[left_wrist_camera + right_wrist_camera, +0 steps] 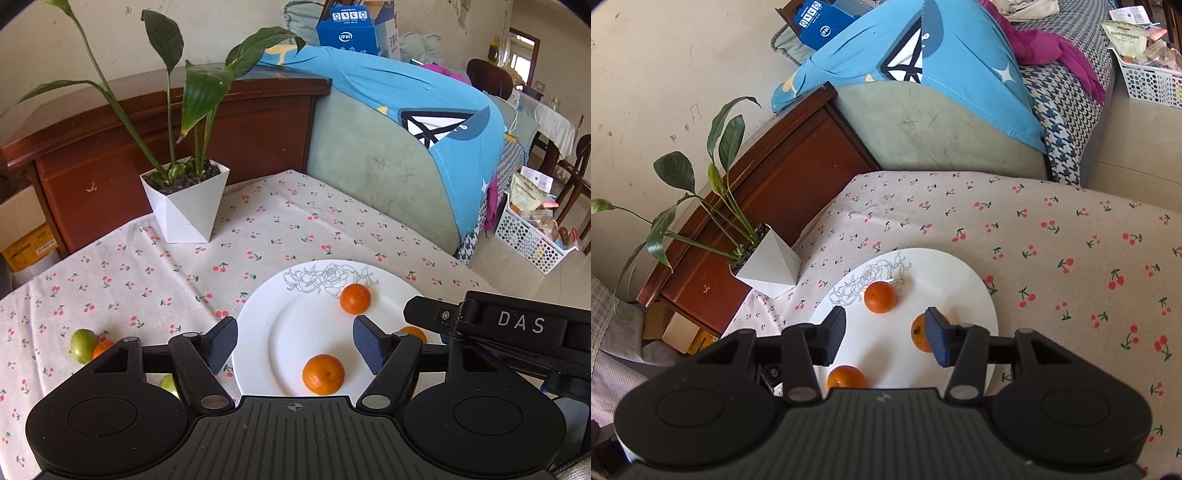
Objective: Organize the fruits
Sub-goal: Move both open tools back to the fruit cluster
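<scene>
Hovering both my left hand-held gripper (pixel 294 345) and right hand-held gripper (pixel 885 338) wide and empty over the plate (pixel 258 332), where three oranges (pixel 323 374) sit gathered.

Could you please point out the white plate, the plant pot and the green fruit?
white plate (pixel 258 328): left wrist view, bare left rim.
plant pot (pixel 184 206): left wrist view, front wall.
green fruit (pixel 83 345): left wrist view, its middle.
</scene>
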Tool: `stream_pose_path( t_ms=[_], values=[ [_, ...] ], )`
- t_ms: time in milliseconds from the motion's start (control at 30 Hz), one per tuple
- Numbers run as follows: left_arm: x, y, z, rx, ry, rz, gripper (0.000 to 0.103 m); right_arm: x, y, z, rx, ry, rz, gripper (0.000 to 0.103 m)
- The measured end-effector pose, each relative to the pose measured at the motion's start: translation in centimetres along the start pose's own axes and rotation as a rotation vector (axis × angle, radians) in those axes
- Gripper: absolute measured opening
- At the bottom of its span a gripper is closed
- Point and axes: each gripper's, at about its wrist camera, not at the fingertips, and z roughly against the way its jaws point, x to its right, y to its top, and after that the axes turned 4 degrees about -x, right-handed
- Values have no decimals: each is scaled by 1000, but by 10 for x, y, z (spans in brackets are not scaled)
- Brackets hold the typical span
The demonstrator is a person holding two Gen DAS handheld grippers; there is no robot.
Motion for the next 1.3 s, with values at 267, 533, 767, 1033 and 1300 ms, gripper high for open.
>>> stream_pose_path(
  t_ms=[267,533,767,1033,1300],
  values=[
    [-28,-11,17,-1,38,59,76,-19,-10,1,-29,64,83,49],
    [-68,-9,36,29,104,122,76,-47,-28,-5,-58,106,223,49],
    [-99,-12,44,22,164,180,76,-66,-46,-14,-111,157,298,49],
    [-135,-23,48,1,219,256,76,-84,-67,-26,-175,199,367,49],
    [-156,-38,47,-33,235,278,76,-108,-94,-44,-238,221,497,49]
  ],
)
